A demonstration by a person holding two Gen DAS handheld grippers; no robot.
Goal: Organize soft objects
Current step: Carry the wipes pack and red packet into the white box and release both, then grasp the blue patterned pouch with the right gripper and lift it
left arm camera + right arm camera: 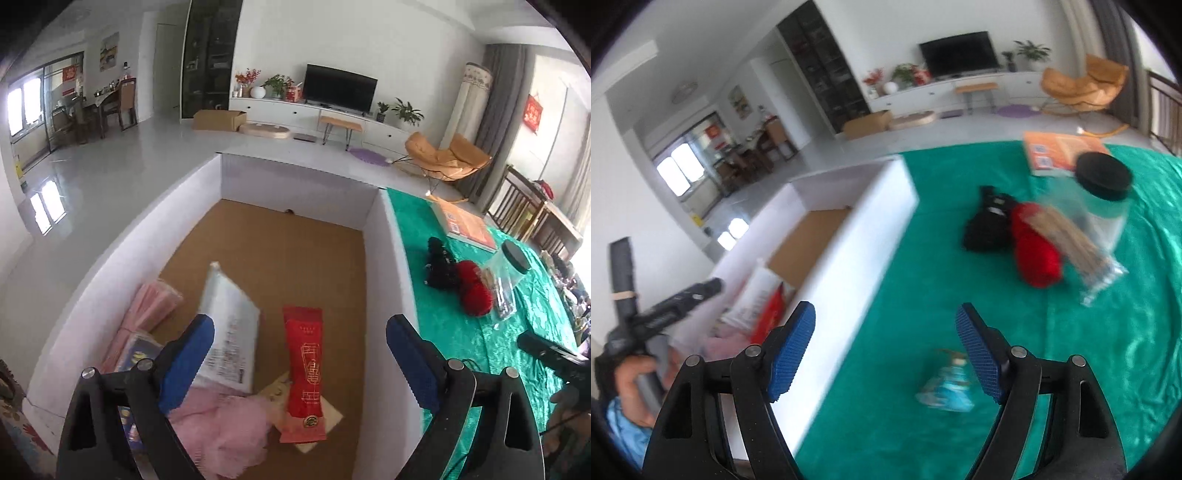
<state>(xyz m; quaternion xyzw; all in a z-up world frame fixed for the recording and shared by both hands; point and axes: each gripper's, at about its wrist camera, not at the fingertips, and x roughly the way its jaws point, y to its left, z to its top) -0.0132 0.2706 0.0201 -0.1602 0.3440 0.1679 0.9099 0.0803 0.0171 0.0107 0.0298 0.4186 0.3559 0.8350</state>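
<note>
A white-walled box (388,266) with a brown floor holds a red packet (304,373), a white pouch (229,328), a pink fluffy item (218,432) and pink packets (147,310). My left gripper (299,350) is open and empty above the box. On the green cloth (960,280) lie a black soft item (988,225), a red soft item (1036,251) and a small blue doll (947,387). My right gripper (884,347) is open and empty over the cloth beside the box wall (857,251), with the doll just beyond its right finger.
A clear jar with a black lid (1102,192) lies on the cloth beside a clear bag of sticks (1082,254). An orange book (1060,151) sits at the far edge. Behind are a TV unit and an orange chair (447,155).
</note>
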